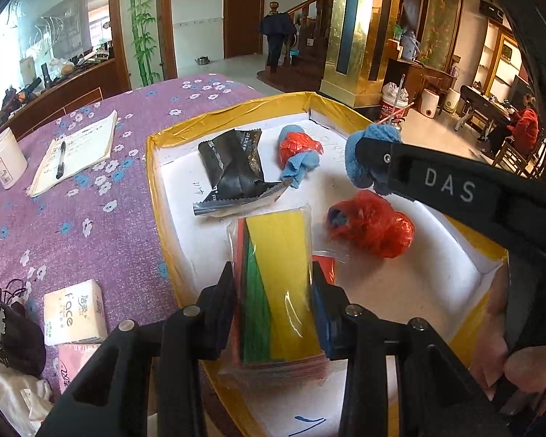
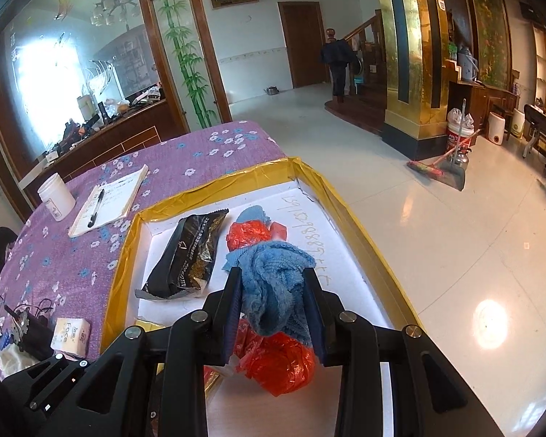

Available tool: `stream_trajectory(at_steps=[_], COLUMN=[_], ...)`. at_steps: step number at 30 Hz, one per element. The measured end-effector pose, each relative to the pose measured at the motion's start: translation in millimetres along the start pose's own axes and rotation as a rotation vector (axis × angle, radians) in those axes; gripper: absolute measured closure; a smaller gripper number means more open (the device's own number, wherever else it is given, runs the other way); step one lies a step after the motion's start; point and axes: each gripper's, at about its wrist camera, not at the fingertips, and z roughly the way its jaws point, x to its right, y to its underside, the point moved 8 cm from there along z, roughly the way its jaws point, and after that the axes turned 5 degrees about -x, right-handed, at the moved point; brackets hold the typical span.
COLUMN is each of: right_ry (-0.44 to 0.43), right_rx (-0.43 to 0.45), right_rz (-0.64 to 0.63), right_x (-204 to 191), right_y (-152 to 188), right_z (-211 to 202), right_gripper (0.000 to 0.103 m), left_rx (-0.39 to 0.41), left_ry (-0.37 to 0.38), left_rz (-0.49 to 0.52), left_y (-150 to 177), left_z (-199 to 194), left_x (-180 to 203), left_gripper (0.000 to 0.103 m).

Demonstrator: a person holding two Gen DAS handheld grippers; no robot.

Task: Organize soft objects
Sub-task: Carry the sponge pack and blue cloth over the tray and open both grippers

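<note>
A white tray with gold-taped rim (image 1: 153,167) (image 2: 127,240) sits on the purple table. My left gripper (image 1: 273,280) is shut on a clear packet of coloured paper (image 1: 280,262), yellow on top, lying in the tray. My right gripper (image 2: 273,291) is shut on a blue cloth (image 2: 273,284) and holds it above the tray; it shows in the left wrist view too (image 1: 364,160). Below it lies a red plastic bundle (image 2: 276,357) (image 1: 375,225). A second red-and-blue bundle (image 1: 298,153) (image 2: 251,233) and a black foil pouch (image 1: 233,167) (image 2: 185,258) lie farther back.
On the purple flowered cloth (image 1: 91,218) left of the tray lie a notepad with a pen (image 1: 72,153), a white jar (image 1: 3,160), tissue packs (image 1: 72,313) and a dark device with cables (image 1: 3,324). The table edge and floor lie right of the tray.
</note>
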Motion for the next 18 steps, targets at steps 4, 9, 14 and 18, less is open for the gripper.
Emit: stream_trajectory(at_steps=[4, 9, 14, 18], right_ry=[0.006, 0.014, 0.019, 0.021], right_rx=[0.004, 0.004, 0.004, 0.005], right_rz=[-0.005, -0.012, -0.012, -0.01], right_x=[-2, -3, -2, -1], right_y=[0, 0, 0, 1], right_z=[0, 0, 0, 0], right_gripper=[0.068, 0.068, 0.066, 0.066], left_rx=[0.015, 0.032, 0.041, 0.046], left_ry=[-0.022, -0.037, -0.046, -0.049], left_rz=[0.025, 0.053, 0.073, 0.077], left_y=[1, 2, 3, 3], left_z=[-1, -3, -4, -5], left_x=[3, 8, 11, 11], left_gripper=[0.067, 0.067, 0.066, 0.066])
